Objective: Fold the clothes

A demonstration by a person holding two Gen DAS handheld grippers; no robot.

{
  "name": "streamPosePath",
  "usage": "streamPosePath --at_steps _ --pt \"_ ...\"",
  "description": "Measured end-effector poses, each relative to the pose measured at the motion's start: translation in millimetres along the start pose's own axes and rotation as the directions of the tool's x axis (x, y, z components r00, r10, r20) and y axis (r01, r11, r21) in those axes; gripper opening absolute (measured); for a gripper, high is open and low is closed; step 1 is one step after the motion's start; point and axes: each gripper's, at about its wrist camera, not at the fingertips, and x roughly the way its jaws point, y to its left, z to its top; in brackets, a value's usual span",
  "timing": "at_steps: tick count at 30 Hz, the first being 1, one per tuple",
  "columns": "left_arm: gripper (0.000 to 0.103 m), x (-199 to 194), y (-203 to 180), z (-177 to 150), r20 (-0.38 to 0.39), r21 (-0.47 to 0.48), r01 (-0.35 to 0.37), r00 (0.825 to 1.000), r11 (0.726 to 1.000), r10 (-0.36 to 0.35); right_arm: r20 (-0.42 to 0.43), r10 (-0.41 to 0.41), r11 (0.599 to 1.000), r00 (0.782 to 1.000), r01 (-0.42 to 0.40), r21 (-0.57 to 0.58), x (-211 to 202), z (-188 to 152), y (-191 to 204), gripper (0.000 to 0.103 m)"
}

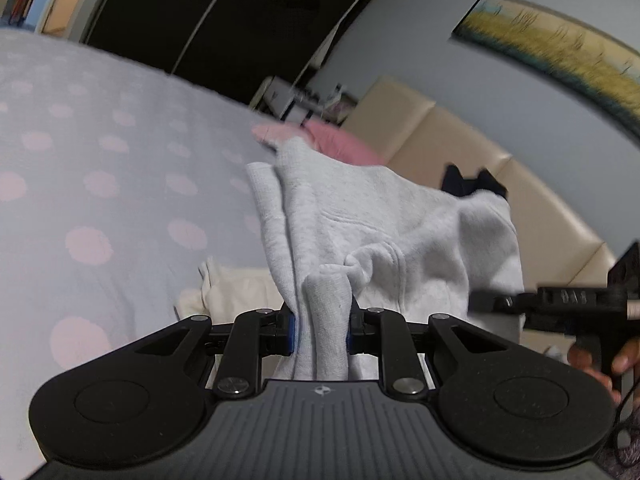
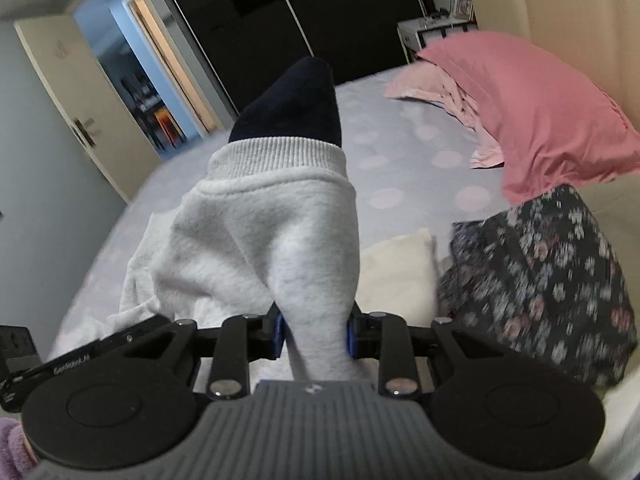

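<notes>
A light grey sweatshirt (image 1: 372, 220) is held up above the bed between both grippers. My left gripper (image 1: 322, 330) is shut on a bunched fold of it. My right gripper (image 2: 314, 334) is shut on another part of the grey sweatshirt (image 2: 272, 240), near a ribbed cuff with a dark navy piece (image 2: 296, 104) sticking out above it. The right gripper also shows at the right edge of the left wrist view (image 1: 486, 300), close to the cloth. The left gripper's side shows at the lower left of the right wrist view.
The bed has a pale sheet with pink dots (image 1: 100, 168) (image 2: 420, 160). A pink pillow (image 2: 540, 112), a pink garment (image 2: 432, 84), a dark floral garment (image 2: 540, 288) and a cream cloth (image 2: 400, 268) lie on it. A beige headboard (image 1: 500, 176) and an open door (image 2: 72, 92) stand beyond.
</notes>
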Motion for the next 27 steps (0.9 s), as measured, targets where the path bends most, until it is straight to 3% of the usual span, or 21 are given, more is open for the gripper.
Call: streamPosePath --at_steps 4,13,17,21,24,27 --pt "0.018 39.2 15.3 2.4 -0.015 0.041 -0.026 1.000 0.999 0.026 -0.017 -0.055 0.998 0.998 0.055 0.006 50.2 16.2 -20.7 0.031" --pt "0.019 108.1 57.3 8.7 -0.082 -0.001 -0.088 0.993 0.996 0.087 -0.013 -0.127 0.992 0.992 0.127 0.011 132.4 28.7 -40.9 0.032" --pt "0.028 119.6 64.8 4.2 -0.134 0.016 -0.142 0.981 0.990 0.143 0.012 -0.180 0.983 0.984 0.180 0.028 146.9 20.9 -45.7 0.047" --pt "0.044 107.7 64.3 4.6 -0.117 0.029 -0.192 0.974 0.981 0.194 0.134 -0.247 0.969 0.960 0.248 0.013 132.4 14.4 -43.7 0.070" --pt "0.045 90.7 55.6 6.5 -0.070 0.072 -0.223 0.971 0.972 0.228 0.145 -0.235 0.972 0.961 0.233 0.031 116.2 11.2 -46.9 0.068" --pt "0.045 72.8 35.4 4.9 -0.028 0.136 -0.213 0.975 0.968 0.219 0.141 -0.240 0.971 0.960 0.240 0.016 102.1 0.0 -45.8 0.048"
